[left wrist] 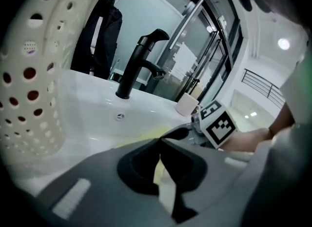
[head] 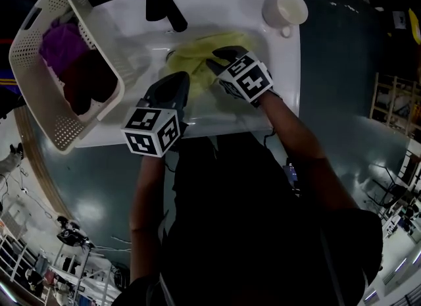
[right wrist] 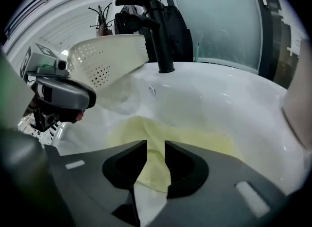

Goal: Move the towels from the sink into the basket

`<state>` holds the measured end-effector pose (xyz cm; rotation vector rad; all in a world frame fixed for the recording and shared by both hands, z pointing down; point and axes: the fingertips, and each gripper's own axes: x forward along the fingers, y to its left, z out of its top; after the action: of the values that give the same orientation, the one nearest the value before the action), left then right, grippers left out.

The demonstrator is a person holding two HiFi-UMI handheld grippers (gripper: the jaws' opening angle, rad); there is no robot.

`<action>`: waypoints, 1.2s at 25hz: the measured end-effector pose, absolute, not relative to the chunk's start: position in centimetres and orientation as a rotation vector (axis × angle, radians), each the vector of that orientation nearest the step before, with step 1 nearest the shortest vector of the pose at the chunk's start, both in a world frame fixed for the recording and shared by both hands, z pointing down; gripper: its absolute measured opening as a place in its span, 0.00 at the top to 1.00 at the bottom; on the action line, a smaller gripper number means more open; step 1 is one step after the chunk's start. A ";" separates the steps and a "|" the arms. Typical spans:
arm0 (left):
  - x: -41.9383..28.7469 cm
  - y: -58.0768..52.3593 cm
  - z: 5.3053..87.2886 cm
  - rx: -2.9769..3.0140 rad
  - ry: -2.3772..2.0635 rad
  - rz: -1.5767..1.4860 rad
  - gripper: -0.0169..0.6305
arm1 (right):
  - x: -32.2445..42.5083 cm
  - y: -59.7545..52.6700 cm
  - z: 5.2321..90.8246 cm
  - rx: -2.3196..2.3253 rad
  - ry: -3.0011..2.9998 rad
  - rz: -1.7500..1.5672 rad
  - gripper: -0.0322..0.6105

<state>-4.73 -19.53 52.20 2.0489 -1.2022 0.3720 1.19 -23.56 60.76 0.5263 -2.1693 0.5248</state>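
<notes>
A pale yellow towel lies crumpled in the white sink. My right gripper is down over its middle. In the right gripper view its jaws stand apart with a raised fold of the towel running between them, the pads not pressing it. My left gripper hovers at the sink's front edge by the towel's left end; its tips meet, holding nothing. The perforated cream basket sits on the sink's left side with a purple towel and a dark red towel in it.
A black faucet rises at the back of the sink, between the basket and the towel. A white cup stands at the back right corner. The basket wall is close on the left gripper's left.
</notes>
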 end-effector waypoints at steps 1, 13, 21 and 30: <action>-4.6 -19.5 52.3 2.047 -1.195 0.367 0.96 | 1.2 -23.5 61.2 0.520 -2.162 0.524 0.76; -4.5 -19.6 53.5 2.034 -1.188 0.373 0.96 | 1.9 -24.5 64.2 0.546 -2.073 0.398 0.55; -4.9 -19.8 53.6 2.001 -1.193 0.326 0.96 | 1.5 -24.0 66.5 0.483 -1.998 0.329 0.53; -4.7 -19.4 54.0 1.990 -1.183 0.315 0.96 | 1.7 -24.0 66.7 0.491 -1.967 0.283 0.78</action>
<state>-4.67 -19.45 53.97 1.9898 -1.1832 0.3155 1.74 -24.04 66.72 0.4915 -1.9670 0.2827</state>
